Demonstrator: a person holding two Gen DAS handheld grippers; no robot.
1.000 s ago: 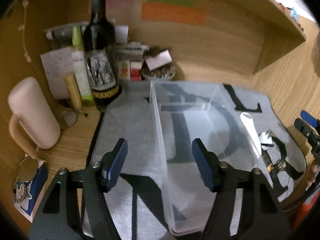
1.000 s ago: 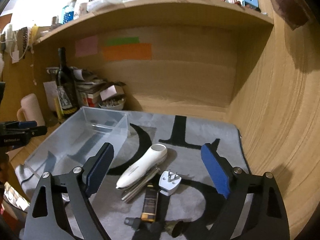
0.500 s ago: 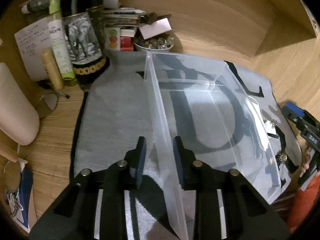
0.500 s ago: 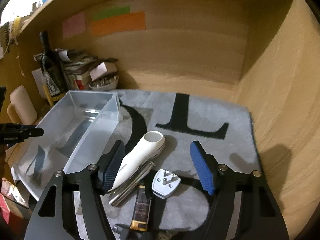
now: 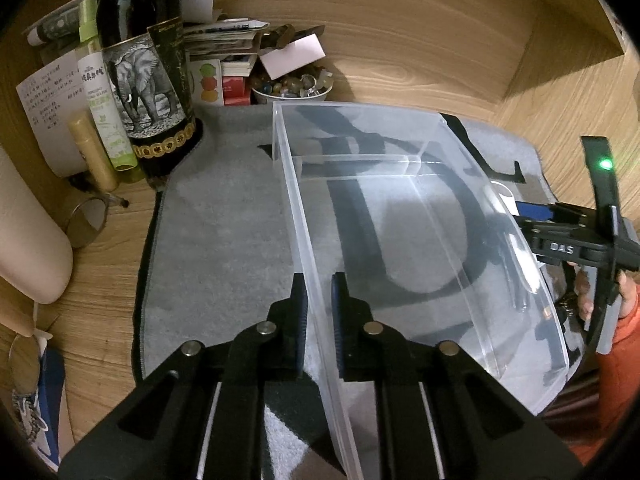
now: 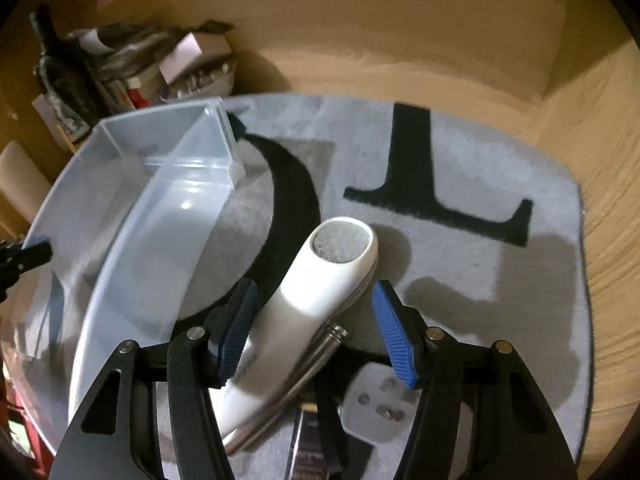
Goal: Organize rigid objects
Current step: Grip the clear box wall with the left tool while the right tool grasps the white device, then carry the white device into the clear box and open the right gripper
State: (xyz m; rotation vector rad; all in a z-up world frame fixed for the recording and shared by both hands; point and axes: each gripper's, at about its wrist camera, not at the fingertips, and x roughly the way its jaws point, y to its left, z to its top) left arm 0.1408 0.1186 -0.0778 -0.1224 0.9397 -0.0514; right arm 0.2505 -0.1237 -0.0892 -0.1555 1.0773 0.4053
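The bin (image 5: 400, 216) stands on the mat (image 5: 224, 216). In the left wrist view, the bottle (image 5: 148, 80) stands at ten o'clock from the bin, on the mat's far corner, with the bowl (image 5: 292, 88) just behind the bin at twelve. In the right wrist view, the shaver (image 6: 320, 288) lies on the mat at four o'clock from the bin, the tube (image 6: 296, 376) against its right side and the plug (image 6: 376, 404) at five o'clock from the shaver.
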